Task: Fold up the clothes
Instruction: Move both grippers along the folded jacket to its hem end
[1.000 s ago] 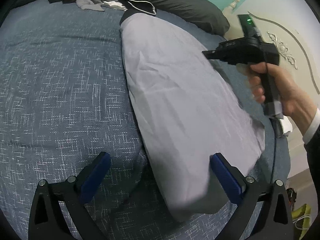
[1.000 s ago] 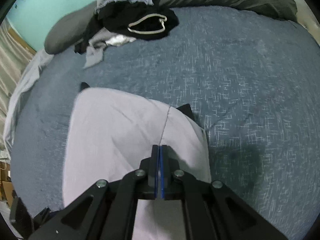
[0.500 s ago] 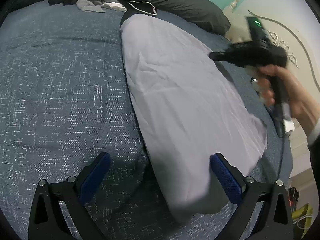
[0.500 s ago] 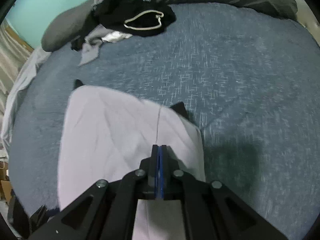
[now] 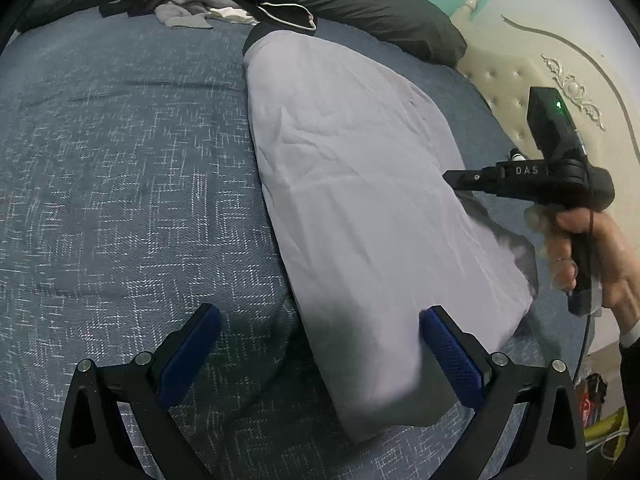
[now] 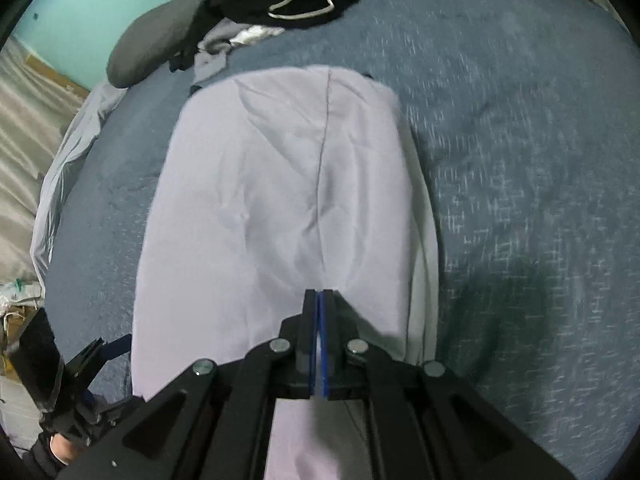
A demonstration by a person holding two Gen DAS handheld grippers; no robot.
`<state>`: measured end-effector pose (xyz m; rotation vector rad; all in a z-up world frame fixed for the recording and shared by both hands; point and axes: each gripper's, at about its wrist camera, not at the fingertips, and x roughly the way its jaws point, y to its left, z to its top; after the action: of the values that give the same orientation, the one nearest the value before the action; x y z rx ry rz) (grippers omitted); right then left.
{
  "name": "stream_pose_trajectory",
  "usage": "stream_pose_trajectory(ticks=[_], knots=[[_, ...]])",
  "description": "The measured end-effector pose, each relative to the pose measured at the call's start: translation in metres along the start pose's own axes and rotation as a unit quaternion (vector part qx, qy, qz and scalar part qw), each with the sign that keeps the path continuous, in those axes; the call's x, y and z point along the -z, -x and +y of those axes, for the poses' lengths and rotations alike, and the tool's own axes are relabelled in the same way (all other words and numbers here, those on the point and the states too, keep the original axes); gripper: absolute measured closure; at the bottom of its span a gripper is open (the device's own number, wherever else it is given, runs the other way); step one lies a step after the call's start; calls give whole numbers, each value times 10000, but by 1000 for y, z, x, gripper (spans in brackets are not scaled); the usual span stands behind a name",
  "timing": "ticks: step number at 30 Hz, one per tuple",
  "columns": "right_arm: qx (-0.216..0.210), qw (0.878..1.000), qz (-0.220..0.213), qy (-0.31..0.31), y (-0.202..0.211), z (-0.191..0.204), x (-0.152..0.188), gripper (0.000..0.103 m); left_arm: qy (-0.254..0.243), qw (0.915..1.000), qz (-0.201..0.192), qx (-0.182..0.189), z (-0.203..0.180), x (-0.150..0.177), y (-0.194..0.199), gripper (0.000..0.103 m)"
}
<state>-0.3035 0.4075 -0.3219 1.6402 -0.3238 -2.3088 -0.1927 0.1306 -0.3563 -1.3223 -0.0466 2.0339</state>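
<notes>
I am working over a bed covered by a blue-grey woven bedspread with a pale crosshatch pattern. At its far end lie long dark grey pillows against a turquoise wall, with a heap of unfolded dark and grey clothes in front of them, one piece edged with a light drawstring loop. A cream headboard with tufted padding and carved scrollwork stands to one side of the bed, and on the other side a pale grey sheet hangs over the edge.

The pale lilac-grey garment lies lengthwise on the bedspread, doubled over on itself, a dark seam running down its top layer and a black collar or hem showing at its far end.

My left gripper hangs with its blue-padded jaws spread wide over the near end of the garment, pinching nothing. My right gripper is clamped tight, its blue pads pressed together with a fold of the lilac-grey cloth pinched between them. My right hand grips its black handle at the garment's right edge.

Compared with a second ago, the right gripper has travelled across the garment, carrying the held layer with it, so the dark patches that showed near the seam are now mostly covered. The left gripper has hardly shifted.
</notes>
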Motion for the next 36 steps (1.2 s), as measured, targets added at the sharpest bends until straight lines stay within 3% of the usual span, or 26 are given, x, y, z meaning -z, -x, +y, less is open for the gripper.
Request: stream_pose_trajectory(ticks=[8, 17, 22, 25, 30, 36], knots=[[-64, 9996, -180, 226, 42, 19, 14, 103, -17, 9999, 12, -104, 1, 4, 10, 0], [130, 9992, 360, 66, 14, 5, 35, 103, -100, 9998, 16, -186, -2, -4, 15, 0], [73, 9997, 193, 153, 29, 14, 36, 103, -60, 9998, -25, -179, 0, -5, 24, 0], [61, 9993, 202, 306, 38, 21, 41, 102, 9, 9999, -29, -108, 1, -5, 25, 0], [107, 9986, 451, 246, 18, 16, 46, 101, 78, 10000, 7, 28, -3, -2, 21, 0], [9, 9991, 362, 207, 17, 16, 40, 101, 307, 9989, 151, 321, -2, -2, 7, 0]])
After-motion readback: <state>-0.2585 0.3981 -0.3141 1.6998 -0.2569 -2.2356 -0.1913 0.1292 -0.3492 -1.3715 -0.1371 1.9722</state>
